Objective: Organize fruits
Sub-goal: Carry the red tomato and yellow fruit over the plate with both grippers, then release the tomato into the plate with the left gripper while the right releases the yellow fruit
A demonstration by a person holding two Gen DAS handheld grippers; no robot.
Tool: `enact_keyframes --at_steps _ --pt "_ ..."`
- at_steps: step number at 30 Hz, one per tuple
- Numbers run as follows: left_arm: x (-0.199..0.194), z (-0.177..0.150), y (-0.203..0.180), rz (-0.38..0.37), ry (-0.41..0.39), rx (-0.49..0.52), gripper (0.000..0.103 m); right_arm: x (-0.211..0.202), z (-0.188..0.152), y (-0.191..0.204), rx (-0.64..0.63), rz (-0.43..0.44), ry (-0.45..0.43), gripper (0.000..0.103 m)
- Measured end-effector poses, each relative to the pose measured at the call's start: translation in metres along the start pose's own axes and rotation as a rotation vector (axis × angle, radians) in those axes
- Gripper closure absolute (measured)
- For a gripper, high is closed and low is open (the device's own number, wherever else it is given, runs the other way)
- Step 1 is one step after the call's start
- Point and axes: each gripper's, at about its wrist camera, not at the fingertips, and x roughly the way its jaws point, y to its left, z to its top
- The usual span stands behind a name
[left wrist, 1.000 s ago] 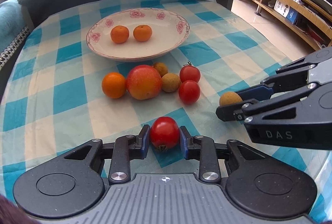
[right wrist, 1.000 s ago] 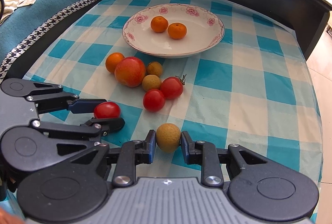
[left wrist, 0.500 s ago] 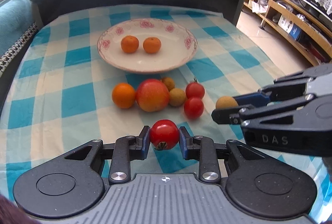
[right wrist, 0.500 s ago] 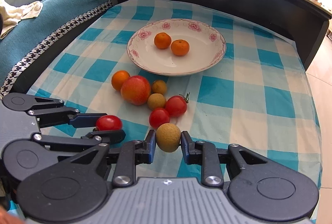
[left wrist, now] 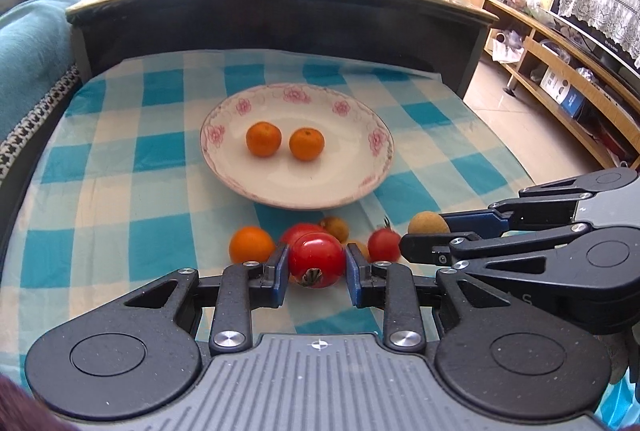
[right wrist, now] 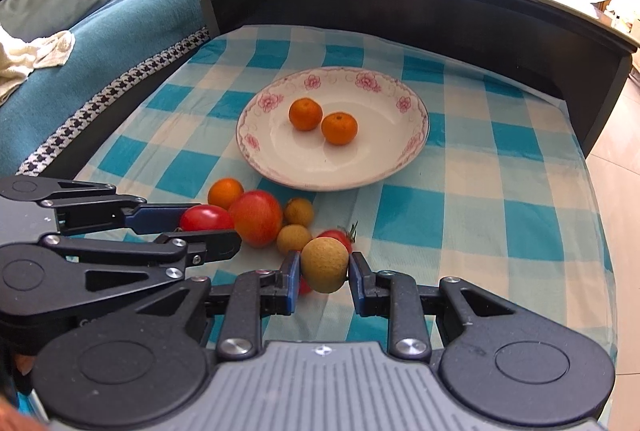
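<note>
My left gripper (left wrist: 317, 262) is shut on a red cherry tomato (left wrist: 316, 258), held above the checked cloth. My right gripper (right wrist: 323, 265) is shut on a tan longan (right wrist: 324, 263); it also shows at the right of the left wrist view, right gripper (left wrist: 420, 237). The left gripper (right wrist: 200, 229) with its tomato shows at the left of the right wrist view. A white flowered plate (left wrist: 248, 187) (right wrist: 384, 175) ahead holds two small oranges (left wrist: 263, 139) (right wrist: 339, 128). Between plate and grippers lie an orange (right wrist: 225, 192), a big red fruit (right wrist: 256, 217), two longans (right wrist: 298, 212) and cherry tomatoes (left wrist: 383, 244).
A dark raised table edge (left wrist: 280, 15) rises behind the cloth, with bagged fruit on top. A teal sofa (right wrist: 100, 43) lies left, wooden shelves (left wrist: 560, 91) and tiled floor right. The cloth's right half (right wrist: 500, 171) carries no objects.
Both grippers have risen with their fruit and tilted up, so the plate and loose fruit sit lower and nearer in view. The grips stay the same.
</note>
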Motion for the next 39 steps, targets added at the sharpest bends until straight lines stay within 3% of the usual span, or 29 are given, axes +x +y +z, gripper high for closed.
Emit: enact_keyframes --at_steps 22,39 --pt "0.032 0.033 0.017 0.022 -0.013 -0.023 0.066 0.035 0.048 -0.02 0.006 -0.002 -0.05 0.074" --pt "0.044 0.038 0.018 0.035 -0.009 -0.003 0.067 0.053 0.054 -0.027 0.002 -0.001 -0.042 0.074"
